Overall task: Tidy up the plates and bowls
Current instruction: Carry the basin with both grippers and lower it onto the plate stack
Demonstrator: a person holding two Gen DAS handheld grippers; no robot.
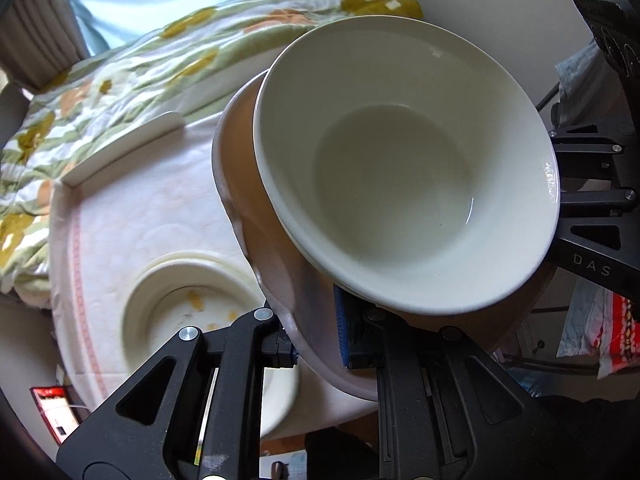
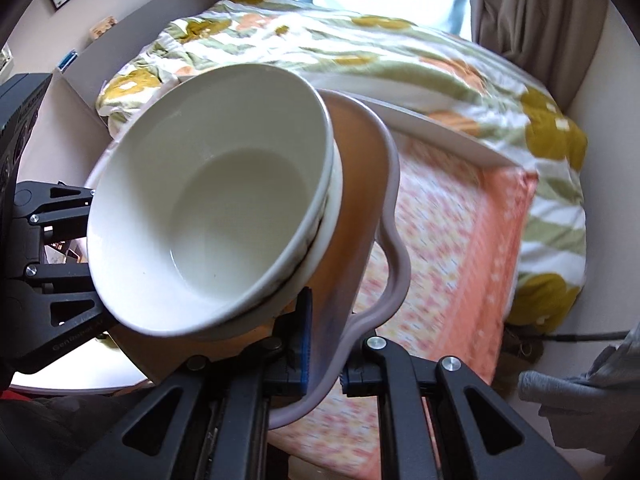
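both jaws grip the tray (image 1: 240, 184) carrying stacked bowls (image 1: 400, 168); a dirty plate (image 1: 180, 300) under the tray remains unsorted.

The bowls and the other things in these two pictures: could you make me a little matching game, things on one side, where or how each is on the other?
Things:
1. white bowl
2. wavy-rimmed dish
3. dirty plate
4. flowered quilt

States:
A. left down on the tablecloth
B. pinched at its rim by both grippers
C. spread over the bed beyond the table
D. riding inside the held dish

Pairs: 1-D, 2-B, 3-A, 4-C
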